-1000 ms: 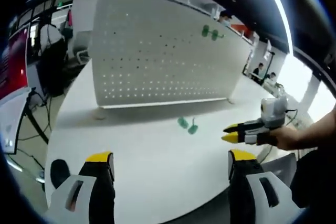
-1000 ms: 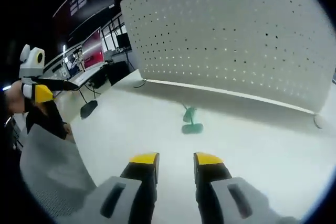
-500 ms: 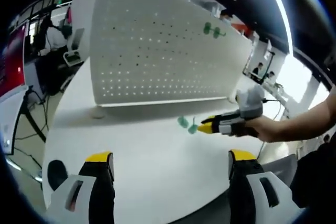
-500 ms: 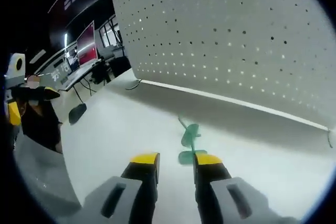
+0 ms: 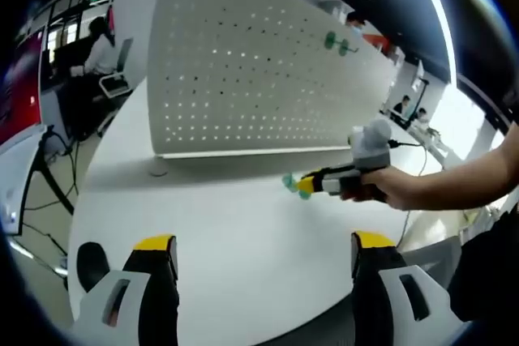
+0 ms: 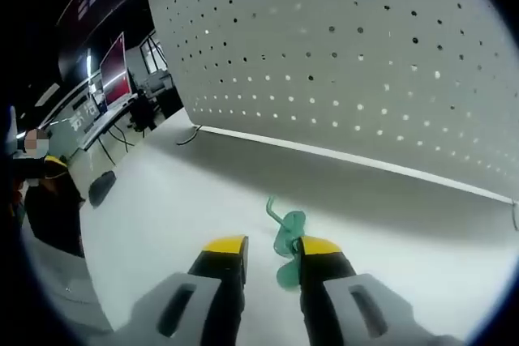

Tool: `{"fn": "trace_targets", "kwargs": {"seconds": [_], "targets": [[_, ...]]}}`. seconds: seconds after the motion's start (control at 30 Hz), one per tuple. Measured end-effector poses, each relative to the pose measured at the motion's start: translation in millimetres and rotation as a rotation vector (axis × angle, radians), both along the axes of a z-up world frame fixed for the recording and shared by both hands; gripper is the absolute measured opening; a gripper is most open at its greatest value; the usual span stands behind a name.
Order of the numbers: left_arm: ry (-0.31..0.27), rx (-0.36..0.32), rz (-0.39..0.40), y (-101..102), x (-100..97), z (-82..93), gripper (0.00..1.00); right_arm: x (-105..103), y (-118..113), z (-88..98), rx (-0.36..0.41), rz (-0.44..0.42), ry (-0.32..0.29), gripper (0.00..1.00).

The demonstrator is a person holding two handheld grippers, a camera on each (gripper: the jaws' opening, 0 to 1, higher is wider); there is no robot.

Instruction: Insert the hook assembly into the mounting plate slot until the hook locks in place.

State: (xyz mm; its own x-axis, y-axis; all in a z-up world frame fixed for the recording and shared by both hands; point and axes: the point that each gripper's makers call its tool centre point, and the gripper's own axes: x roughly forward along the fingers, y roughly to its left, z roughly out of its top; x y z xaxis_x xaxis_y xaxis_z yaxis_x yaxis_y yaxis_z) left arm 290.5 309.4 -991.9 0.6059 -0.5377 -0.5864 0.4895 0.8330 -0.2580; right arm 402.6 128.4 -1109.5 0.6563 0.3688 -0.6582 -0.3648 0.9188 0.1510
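Right gripper view — green hook [image 6: 285, 241] between right tool [image 6: 272, 247] jaws, unclamped.

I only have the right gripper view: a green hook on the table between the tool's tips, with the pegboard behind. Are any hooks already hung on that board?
Observer: Yes. In the left gripper view, two mounted green hooks sit side by side near the top edge of the pegboard.
Operator: Where is the left tool?
Observer: The left tool is over the near part of the white table, jaws wide apart, holding nothing.
Operator: Seen from the side, how does the right tool sit?
Observer: The right tool, held in a hand, points roughly level toward the pegboard, its tips at the loose green hook.
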Motion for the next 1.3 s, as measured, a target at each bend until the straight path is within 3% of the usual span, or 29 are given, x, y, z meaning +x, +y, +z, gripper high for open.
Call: {"fn": "trace_targets", "kwargs": {"seconds": [0.1, 0.27, 0.83, 1.13, 1.3], "targets": [[0.003, -0.002, -0.005, -0.3, 1.8, 0.3, 0.89, 4.0, 1.6, 0.4, -0.006, -0.002, -0.002, 0.18], [0.008, -0.005, -0.003, 0.8, 4.8, 0.0, 0.88, 7.5, -3.1, -2.9, -0.058, 0.008, 0.014, 0.03], [0.005, -0.016, -0.016, -7.4, 2.9, 1.5, 0.88, -0.5, -25.2, 7.0, -0.05, -0.051, -0.008, 0.0], [-0.019, -0.023, -0.01, -9.8, 4.2, 10.2, 0.88, -4.4, -27.6, 33.8, 0.008, -0.072, -0.063, 0.0], [-0.031, -0.026, -0.012, -11.3, 4.2, 14.3, 0.88, -0.8, -27.1, 66.4, 0.03, -0.075, -0.153, 0.0]]}}
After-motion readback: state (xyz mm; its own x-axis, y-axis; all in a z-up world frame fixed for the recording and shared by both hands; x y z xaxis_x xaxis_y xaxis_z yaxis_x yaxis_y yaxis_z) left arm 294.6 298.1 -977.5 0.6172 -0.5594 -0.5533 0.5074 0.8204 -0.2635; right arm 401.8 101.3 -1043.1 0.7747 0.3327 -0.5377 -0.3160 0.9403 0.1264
